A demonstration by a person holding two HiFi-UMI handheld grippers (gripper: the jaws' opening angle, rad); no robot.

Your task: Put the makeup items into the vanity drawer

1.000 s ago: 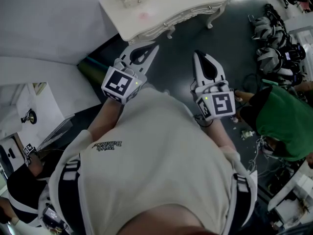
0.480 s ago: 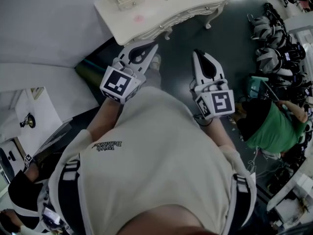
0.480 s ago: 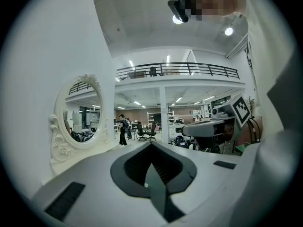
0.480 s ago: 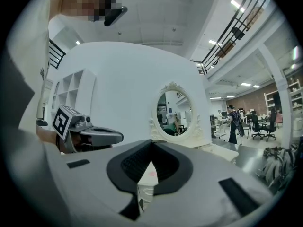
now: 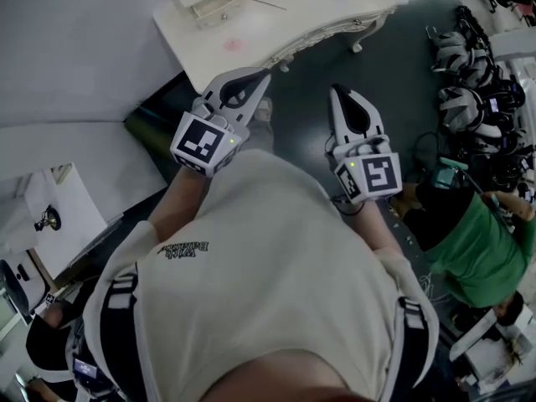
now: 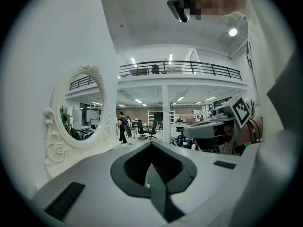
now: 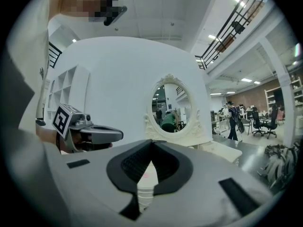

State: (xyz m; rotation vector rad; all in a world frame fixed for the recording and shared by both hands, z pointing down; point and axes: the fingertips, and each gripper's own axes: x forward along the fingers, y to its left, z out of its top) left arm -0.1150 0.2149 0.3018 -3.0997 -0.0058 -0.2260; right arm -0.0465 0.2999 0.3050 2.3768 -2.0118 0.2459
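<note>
Fingers (image 6: 90,174) together beside oval mirror (image 6: 78,109)

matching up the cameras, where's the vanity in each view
Head view: top centre, the vanity seen from above.
Left gripper view: far left, only its oval mirror.
Right gripper view: centre, oval mirror above the tabletop.
Shared landmark: the white wall behind it.

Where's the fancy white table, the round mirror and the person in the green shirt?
Vanity table (image 5: 280,25): head view, on its bare white top.
Oval mirror (image 7: 170,107): right gripper view, on the glass.
Person in green shirt (image 5: 481,254): head view, on the shirt's back.
</note>
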